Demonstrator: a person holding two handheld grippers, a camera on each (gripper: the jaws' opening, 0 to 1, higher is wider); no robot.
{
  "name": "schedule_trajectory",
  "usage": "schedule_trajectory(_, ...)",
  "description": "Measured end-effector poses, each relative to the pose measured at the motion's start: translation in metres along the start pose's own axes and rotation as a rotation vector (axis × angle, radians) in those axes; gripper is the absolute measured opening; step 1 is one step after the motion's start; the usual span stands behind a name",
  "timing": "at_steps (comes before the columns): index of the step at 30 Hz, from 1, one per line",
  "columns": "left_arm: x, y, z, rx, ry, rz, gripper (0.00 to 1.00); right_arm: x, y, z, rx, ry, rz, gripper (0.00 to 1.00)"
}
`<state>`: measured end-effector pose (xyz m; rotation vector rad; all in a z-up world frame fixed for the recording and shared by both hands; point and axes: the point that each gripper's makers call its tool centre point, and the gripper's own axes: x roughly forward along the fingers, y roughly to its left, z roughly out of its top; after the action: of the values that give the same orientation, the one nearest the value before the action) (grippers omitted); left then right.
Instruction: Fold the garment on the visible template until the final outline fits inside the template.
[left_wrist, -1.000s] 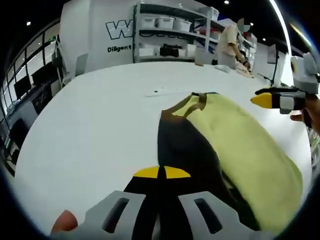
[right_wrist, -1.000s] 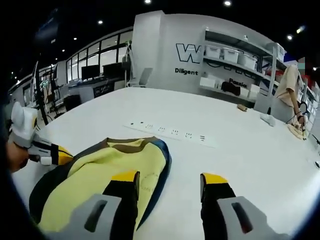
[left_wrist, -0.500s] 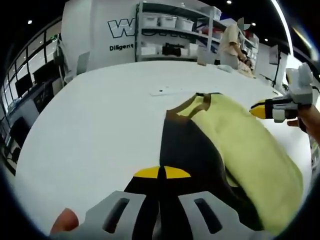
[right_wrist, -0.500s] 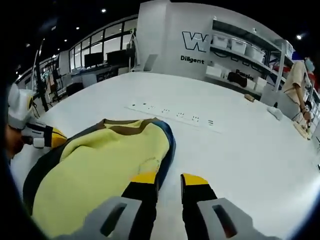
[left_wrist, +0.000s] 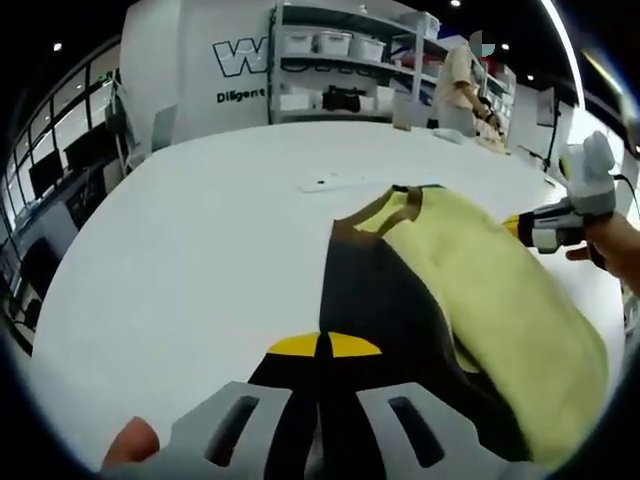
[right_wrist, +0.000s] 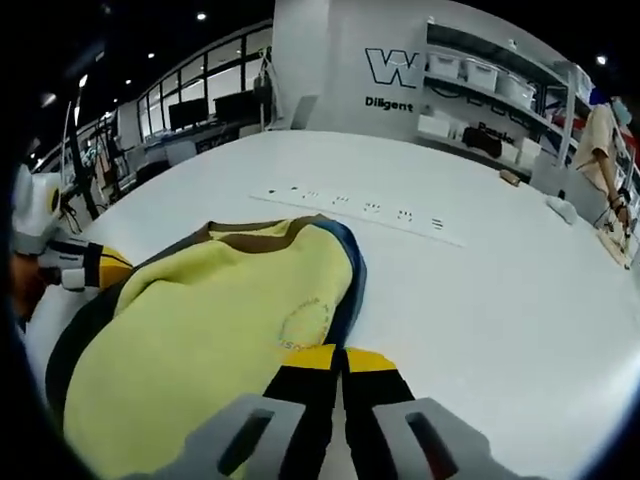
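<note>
Left gripper view: left gripper clamped on garment; right gripper pinching its edge; white table.

The garment is a soft pale-yellow top with dark, near-black side panels and a brown band at the neckline. It lies flat on the white table, its collar pointing toward 12 o'clock in the left gripper view, the dark panel running down to 6 o'clock and the yellow body spreading toward 4 o'clock. In the right gripper view the garment fills the 8 o'clock side; a faint round emblem sits near its edge, with dark trim along the border.
</note>
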<state>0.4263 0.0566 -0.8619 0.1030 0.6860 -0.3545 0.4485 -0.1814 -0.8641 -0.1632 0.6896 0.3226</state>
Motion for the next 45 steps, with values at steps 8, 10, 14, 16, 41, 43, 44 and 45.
schedule_trajectory(8,0.0,0.006,0.001,0.037,0.006,0.011,0.0,-0.007,-0.006,0.008,-0.04,-0.014,-0.014,0.0)
schedule_trajectory(10,-0.001,0.009,0.001,0.054,0.01,0.017,0.0,-0.01,-0.011,0.011,-0.049,-0.02,-0.022,0.0)
schedule_trajectory(14,0.001,0.013,0.003,0.084,0.011,0.021,0.0,-0.012,-0.018,0.014,-0.056,-0.026,-0.032,0.0)
schedule_trajectory(16,0.003,0.019,0.005,0.117,0.013,0.027,0.0,-0.014,-0.024,0.015,-0.059,-0.027,-0.038,0.0)
schedule_trajectory(41,0.032,0.059,0.033,0.326,0.022,0.057,0.0,-0.021,-0.05,0.007,-0.071,-0.011,-0.062,0.0)
schedule_trajectory(43,0.035,0.061,0.036,0.344,0.019,0.057,0.0,-0.022,-0.051,0.005,-0.065,-0.009,-0.061,0.0)
schedule_trajectory(44,0.036,0.061,0.037,0.353,0.017,0.056,0.0,-0.022,-0.052,0.004,-0.061,-0.008,-0.06,0.0)
schedule_trajectory(45,0.038,0.062,0.039,0.361,0.015,0.058,0.0,-0.022,-0.052,0.003,-0.059,-0.007,-0.06,0.0)
